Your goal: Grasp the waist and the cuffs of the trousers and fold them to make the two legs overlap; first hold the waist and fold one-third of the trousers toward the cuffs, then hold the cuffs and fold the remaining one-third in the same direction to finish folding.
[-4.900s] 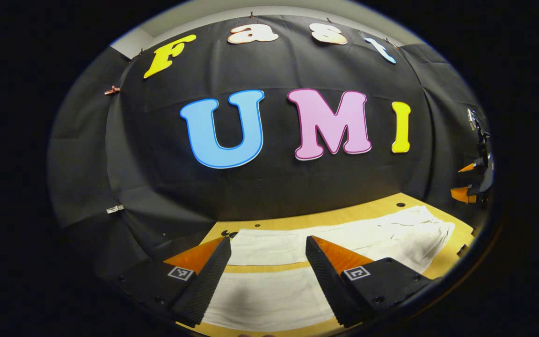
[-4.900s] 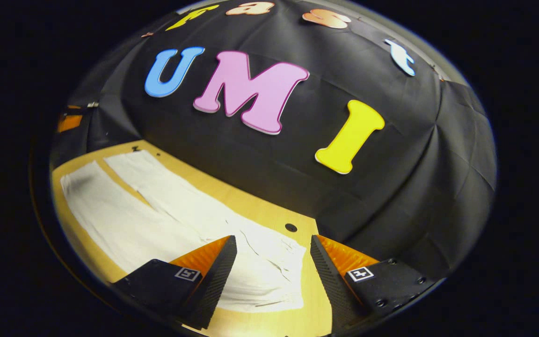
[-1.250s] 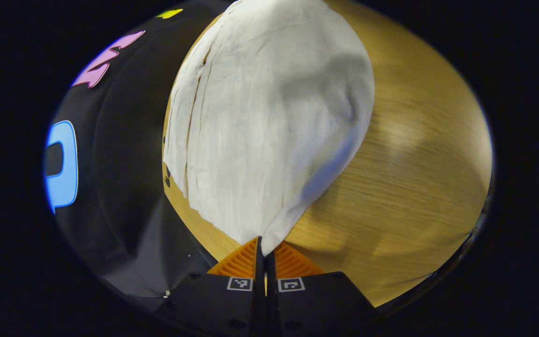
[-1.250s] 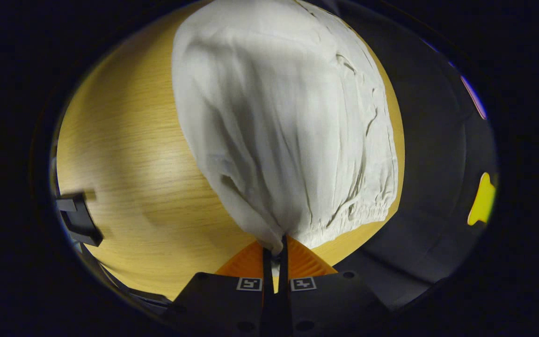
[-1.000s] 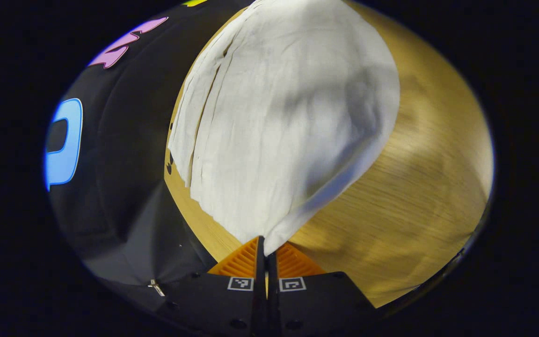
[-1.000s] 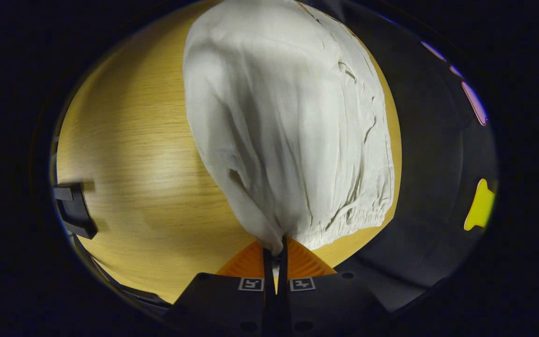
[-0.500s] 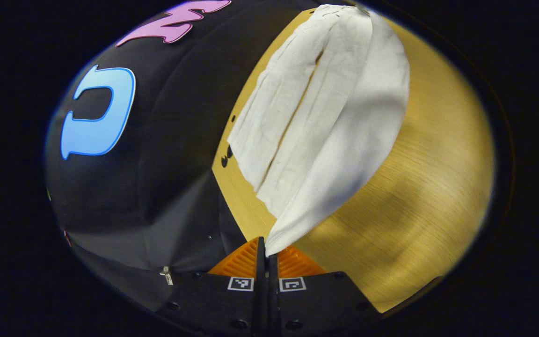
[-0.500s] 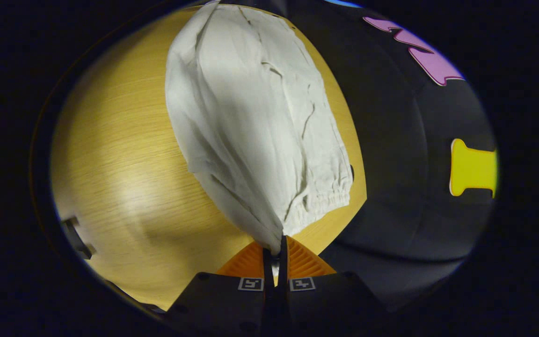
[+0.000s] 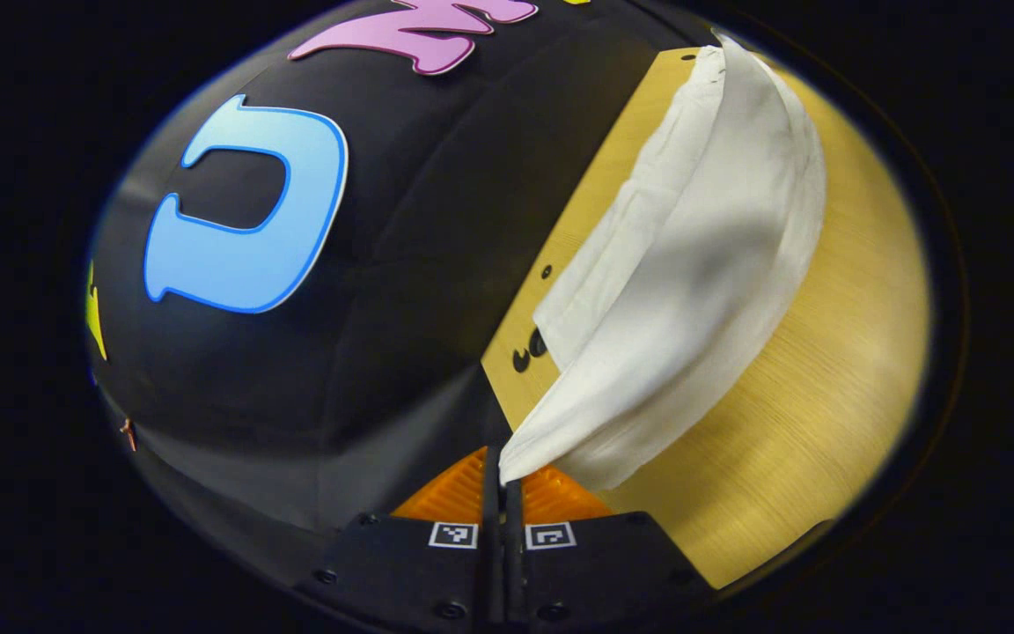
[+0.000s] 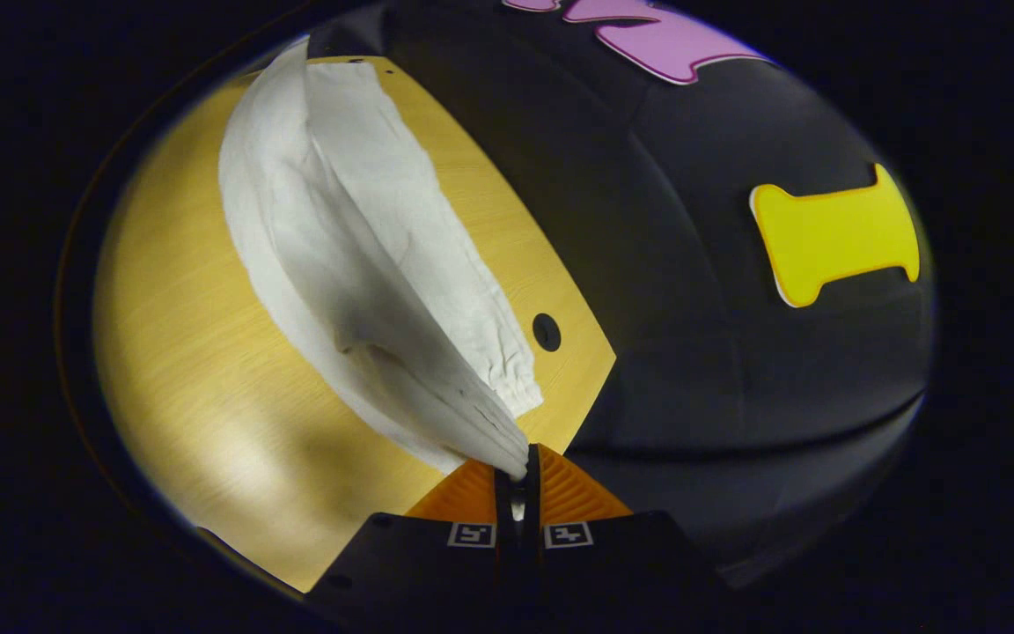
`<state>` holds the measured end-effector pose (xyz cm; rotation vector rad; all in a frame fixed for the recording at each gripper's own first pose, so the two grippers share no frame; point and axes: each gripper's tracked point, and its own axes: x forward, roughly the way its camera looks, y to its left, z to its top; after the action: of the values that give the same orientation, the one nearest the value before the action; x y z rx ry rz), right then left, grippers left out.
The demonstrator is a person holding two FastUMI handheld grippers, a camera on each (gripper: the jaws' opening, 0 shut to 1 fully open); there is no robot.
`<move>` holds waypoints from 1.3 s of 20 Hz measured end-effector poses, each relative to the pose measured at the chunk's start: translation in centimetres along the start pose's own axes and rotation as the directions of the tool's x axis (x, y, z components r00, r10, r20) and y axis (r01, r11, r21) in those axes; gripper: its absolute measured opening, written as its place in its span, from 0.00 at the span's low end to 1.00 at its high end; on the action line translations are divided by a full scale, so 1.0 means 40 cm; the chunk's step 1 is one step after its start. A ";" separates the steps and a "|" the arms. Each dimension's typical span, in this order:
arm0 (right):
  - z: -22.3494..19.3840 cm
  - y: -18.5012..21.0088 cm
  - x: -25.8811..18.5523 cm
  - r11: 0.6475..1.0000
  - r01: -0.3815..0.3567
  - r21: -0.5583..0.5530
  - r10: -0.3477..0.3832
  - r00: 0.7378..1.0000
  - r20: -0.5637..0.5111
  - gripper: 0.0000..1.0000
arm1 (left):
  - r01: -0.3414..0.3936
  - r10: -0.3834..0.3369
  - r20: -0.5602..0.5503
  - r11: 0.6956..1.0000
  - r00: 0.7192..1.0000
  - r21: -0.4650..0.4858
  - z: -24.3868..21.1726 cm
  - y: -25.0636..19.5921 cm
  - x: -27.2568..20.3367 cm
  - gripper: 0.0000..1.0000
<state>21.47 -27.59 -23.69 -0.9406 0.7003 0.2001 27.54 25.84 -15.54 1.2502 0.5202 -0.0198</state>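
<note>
White trousers (image 9: 692, 291) lie on the wooden table (image 9: 850, 379). In the left gripper view my left gripper (image 9: 503, 475) is shut on a cuff corner of the near leg, which is lifted and draped over the far leg toward the wall. In the right gripper view the trousers (image 10: 340, 238) rise from the table (image 10: 172, 352), and my right gripper (image 10: 520, 473) is shut on a corner of the elastic waist, held above the far waist edge. The lifted half curves over the half that lies flat.
The black cloth wall stands close behind the table's far edge. A round hole (image 10: 547, 332) in the tabletop lies next to the waist. Small dark marks (image 9: 529, 352) sit on the table near the cuffs. Bare wood stretches on the near side.
Both grippers, still shut on the cloth, have carried the near leg and waist edge toward the wall. The lifted half now arcs over the far half, and both views have swung toward the wall.
</note>
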 end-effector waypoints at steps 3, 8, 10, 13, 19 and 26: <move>0.061 -0.048 0.047 0.992 0.062 0.109 -0.063 0.998 0.008 0.05 | -0.028 0.028 0.011 0.999 1.000 -0.027 0.051 0.051 0.082 0.06; 0.129 -0.092 0.166 0.983 0.117 0.141 -0.120 0.993 0.013 0.05 | -0.015 0.015 -0.003 0.992 1.000 -0.127 0.098 0.063 0.239 0.05; 0.113 -0.091 0.221 0.974 0.123 0.188 -0.122 0.992 -0.019 0.05 | 0.030 -0.033 -0.018 0.992 0.999 -0.124 0.110 0.021 0.308 0.05; 0.088 -0.064 0.269 0.964 0.119 0.236 -0.106 0.992 -0.070 0.05 | 0.107 -0.110 -0.017 0.985 0.994 -0.138 0.153 -0.086 0.387 0.05; 0.071 -0.038 0.280 0.941 0.097 0.325 -0.069 0.993 -0.098 0.22 | 0.157 -0.170 -0.059 0.971 0.984 -0.182 0.134 -0.175 0.424 0.27; 0.052 -0.041 0.191 0.738 0.082 0.670 -0.039 0.996 -0.079 0.98 | 0.136 -0.154 -0.004 0.885 0.988 -0.446 0.115 -0.139 0.295 0.97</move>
<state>29.03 -27.95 -26.59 -0.2619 0.7219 -0.1463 38.02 22.94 -24.07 0.7612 0.6126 -0.0019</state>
